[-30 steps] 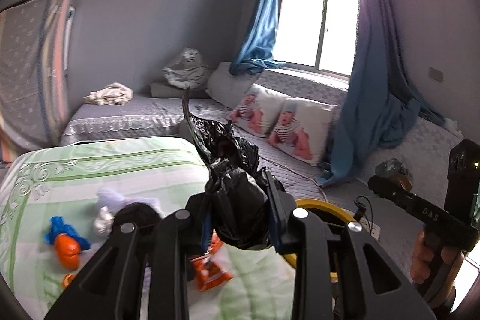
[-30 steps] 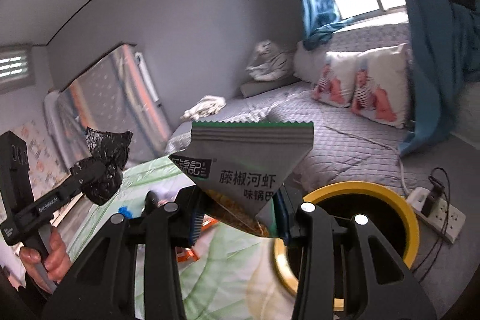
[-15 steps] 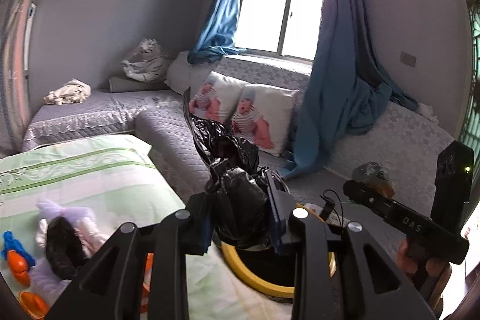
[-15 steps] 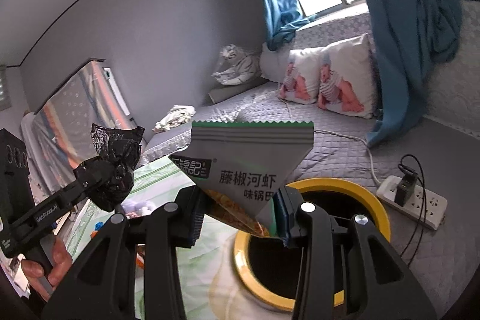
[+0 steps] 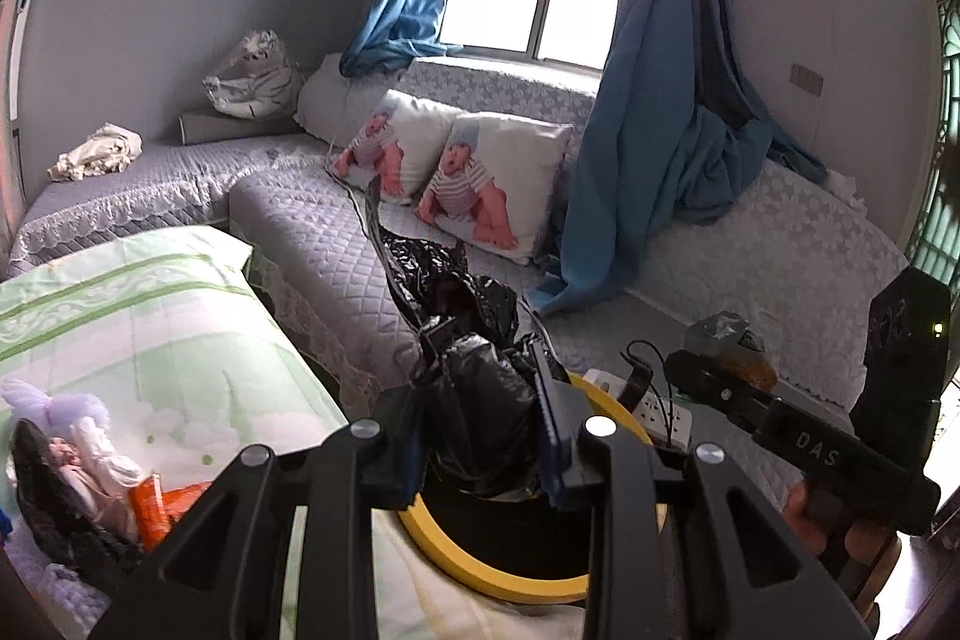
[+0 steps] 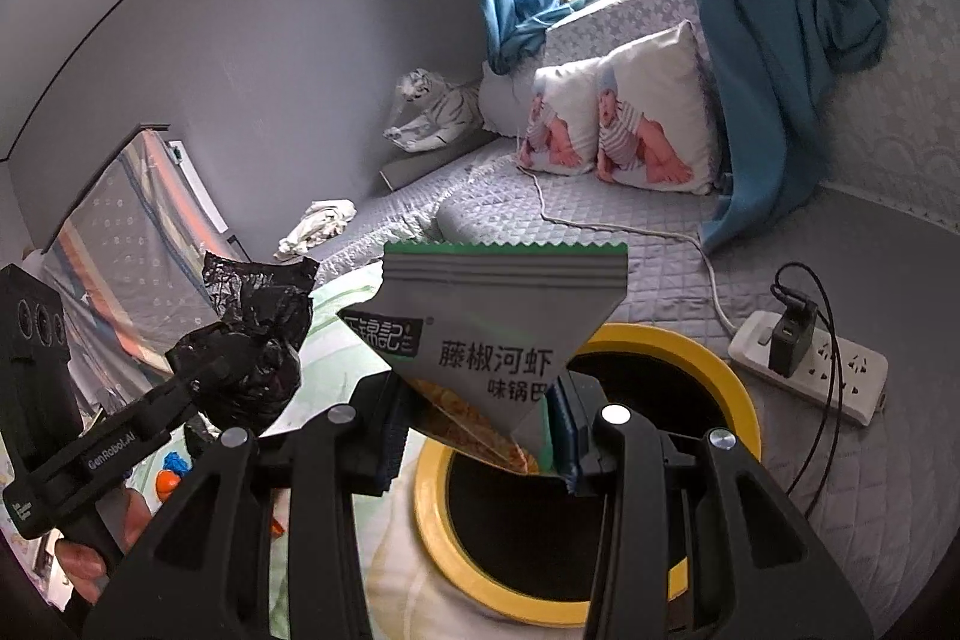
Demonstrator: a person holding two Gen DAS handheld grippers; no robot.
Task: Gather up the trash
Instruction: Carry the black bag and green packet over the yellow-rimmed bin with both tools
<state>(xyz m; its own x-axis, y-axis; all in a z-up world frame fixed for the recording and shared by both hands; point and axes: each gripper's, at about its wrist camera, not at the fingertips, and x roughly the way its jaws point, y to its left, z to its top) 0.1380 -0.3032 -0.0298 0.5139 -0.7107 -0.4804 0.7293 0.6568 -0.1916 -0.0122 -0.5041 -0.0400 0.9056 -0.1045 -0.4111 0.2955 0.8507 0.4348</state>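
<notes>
Now both hands arrive loaded at the bin. The left gripper (image 5: 480,418) has its fingers clamped on a crumpled black plastic bag (image 5: 474,400), which hangs at the bin's 12 o'clock edge in the left view. The right gripper (image 6: 474,436) pinches a grey snack pouch (image 6: 498,334) by its lower corner, that corner already poised over the dark mouth of the yellow-rimmed bin (image 6: 708,358). The bin stands between the green-sheeted bed (image 5: 150,316) and a white power strip (image 6: 840,370) at its 2 o'clock.

To do this well, each piece should probably sit fully over the opening before its jaws part. The pouch is stiff and wide, so lowering it corner-first looks wise; dropped flat, it could catch the rim. The bag is light and may cling to a pad, so a wide opening should help. More litter, an orange wrapper (image 5: 162,508), waits on the bed.
</notes>
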